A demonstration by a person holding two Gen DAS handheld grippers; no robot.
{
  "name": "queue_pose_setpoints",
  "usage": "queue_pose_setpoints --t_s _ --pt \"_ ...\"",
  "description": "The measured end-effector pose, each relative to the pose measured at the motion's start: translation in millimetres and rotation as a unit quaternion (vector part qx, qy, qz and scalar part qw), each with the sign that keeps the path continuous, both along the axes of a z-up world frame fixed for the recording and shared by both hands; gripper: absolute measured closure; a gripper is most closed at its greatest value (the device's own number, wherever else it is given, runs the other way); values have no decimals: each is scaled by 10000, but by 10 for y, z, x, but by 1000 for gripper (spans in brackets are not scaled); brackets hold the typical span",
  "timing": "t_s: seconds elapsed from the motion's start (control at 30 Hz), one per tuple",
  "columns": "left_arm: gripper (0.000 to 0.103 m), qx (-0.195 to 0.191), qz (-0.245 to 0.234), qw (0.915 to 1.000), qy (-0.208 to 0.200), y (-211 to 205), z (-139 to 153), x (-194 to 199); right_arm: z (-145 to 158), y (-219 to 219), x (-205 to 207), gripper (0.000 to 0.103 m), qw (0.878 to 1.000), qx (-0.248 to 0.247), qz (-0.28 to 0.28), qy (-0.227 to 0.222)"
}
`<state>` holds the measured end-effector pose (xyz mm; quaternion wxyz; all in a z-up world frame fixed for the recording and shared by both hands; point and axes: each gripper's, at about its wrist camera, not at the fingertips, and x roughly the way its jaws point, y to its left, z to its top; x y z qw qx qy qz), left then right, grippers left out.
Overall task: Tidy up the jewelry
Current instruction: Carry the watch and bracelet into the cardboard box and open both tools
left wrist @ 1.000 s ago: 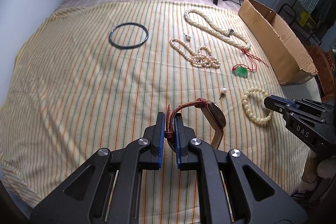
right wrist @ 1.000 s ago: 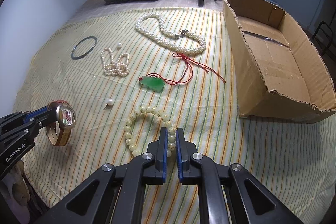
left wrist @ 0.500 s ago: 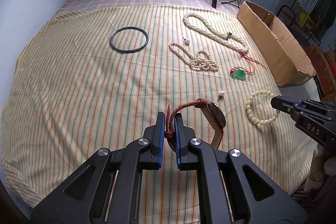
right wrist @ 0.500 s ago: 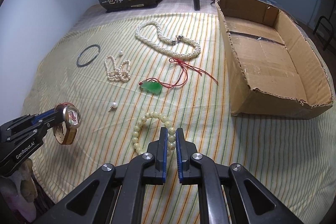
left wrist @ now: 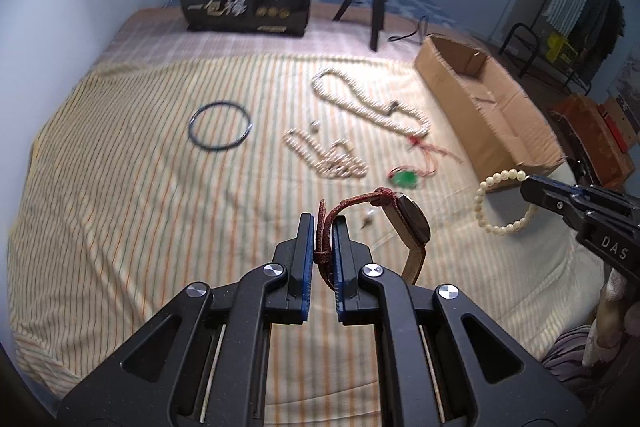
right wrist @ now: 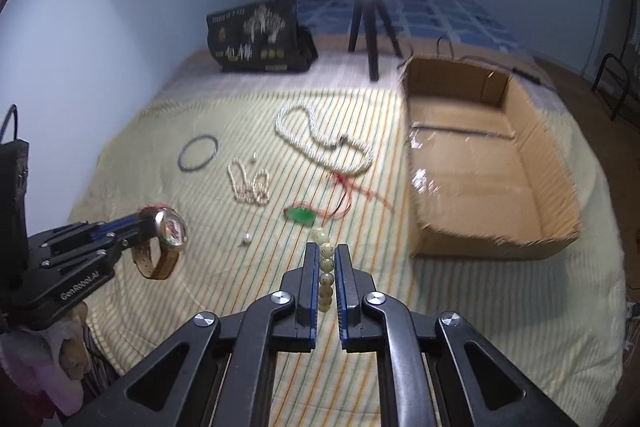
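Note:
My left gripper is shut on the red-brown strap of a wristwatch and holds it above the striped bedsheet; the watch also shows in the right wrist view. My right gripper is shut on a cream bead bracelet, which hangs in the air. An open cardboard box stands to the right. On the sheet lie a long pearl necklace, a small pearl strand, a green pendant on red cord, a dark bangle and loose pearl studs.
A black printed bag and a tripod with a bright ring light stand at the back of the bed. The wall runs along the left. Boxes and a chair sit beyond the bed's right edge.
Both grippers have risen and tilted up; the bracelet has left the sheet and now hangs from the right gripper. The watch stays gripped in the left.

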<state>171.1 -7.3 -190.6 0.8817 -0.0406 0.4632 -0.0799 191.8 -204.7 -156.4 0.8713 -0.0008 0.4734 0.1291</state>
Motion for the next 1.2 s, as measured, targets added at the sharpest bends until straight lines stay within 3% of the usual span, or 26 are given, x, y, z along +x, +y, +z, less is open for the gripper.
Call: queue_pose_setpoints --t_s 0.27,0.5,0.8,1.2 --pt "96 -95 -336 9992 -174 -339 191 126 395 -323 28 98 9989 25 -215 -419" --pt "96 -156 -614 9974 -335 -697 340 299 559 -631 187 98 9968 -84 -469 -637" --pt "96 -119 -917 9946 -466 -1191 419 547 512 -1053 484 98 9945 -185 -797 -654" --pt "96 -132 -1154 9925 -386 -1752 304 842 271 -1427 721 98 9936 -101 -1033 -443"
